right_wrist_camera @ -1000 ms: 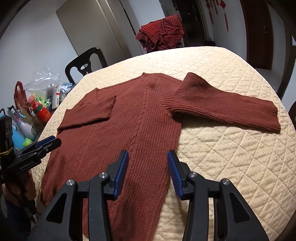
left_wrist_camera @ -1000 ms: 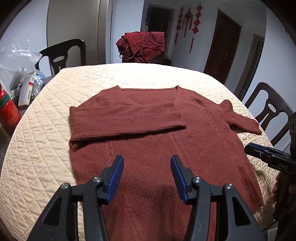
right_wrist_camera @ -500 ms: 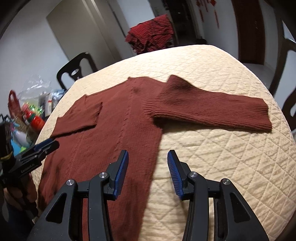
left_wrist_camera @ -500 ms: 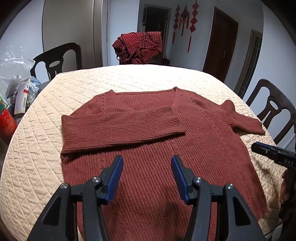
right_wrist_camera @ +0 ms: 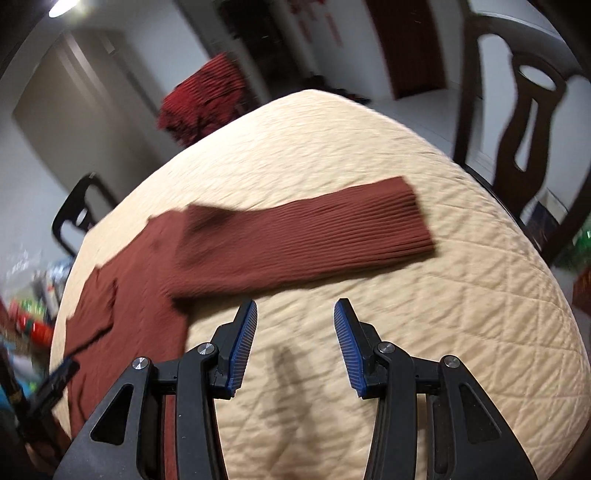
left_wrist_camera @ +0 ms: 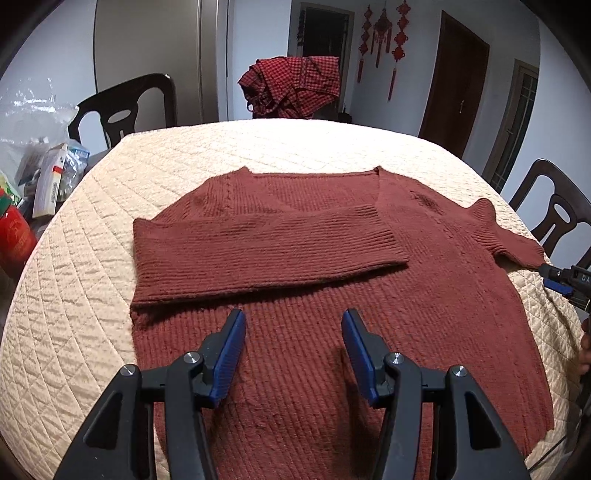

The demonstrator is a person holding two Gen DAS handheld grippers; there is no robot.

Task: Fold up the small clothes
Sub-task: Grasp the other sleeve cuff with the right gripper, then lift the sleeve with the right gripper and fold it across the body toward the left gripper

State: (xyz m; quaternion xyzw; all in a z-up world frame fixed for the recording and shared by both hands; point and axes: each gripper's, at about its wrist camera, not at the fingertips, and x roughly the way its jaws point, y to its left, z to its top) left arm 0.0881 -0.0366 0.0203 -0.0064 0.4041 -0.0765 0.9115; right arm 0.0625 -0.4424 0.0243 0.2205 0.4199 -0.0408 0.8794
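Left gripper (left_wrist_camera: pixel 293 350) hovers open and empty over the sweater (left_wrist_camera: pixel 332 314) on the quilted table (left_wrist_camera: pixel 92 314), while the right gripper (right_wrist_camera: pixel 294 341), also open, should pinch the outstretched sleeve (right_wrist_camera: pixel 306 243) near its cuff.

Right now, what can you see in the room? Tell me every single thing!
sweater: one, rust red, flat on the table, one sleeve folded across its chest, the other stretched out sideways
quilted cover: one, cream, over the round table
checked cloth: one, red and dark, heaped beyond the table's far edge
chairs: at least three, dark wood, around the table
knot ornaments: three, red, on the far wall
packages and bags: several, mixed colours, left of the table
left gripper: one, black with blue pads, open over the sweater
right gripper: one, same colours, open over bare cover
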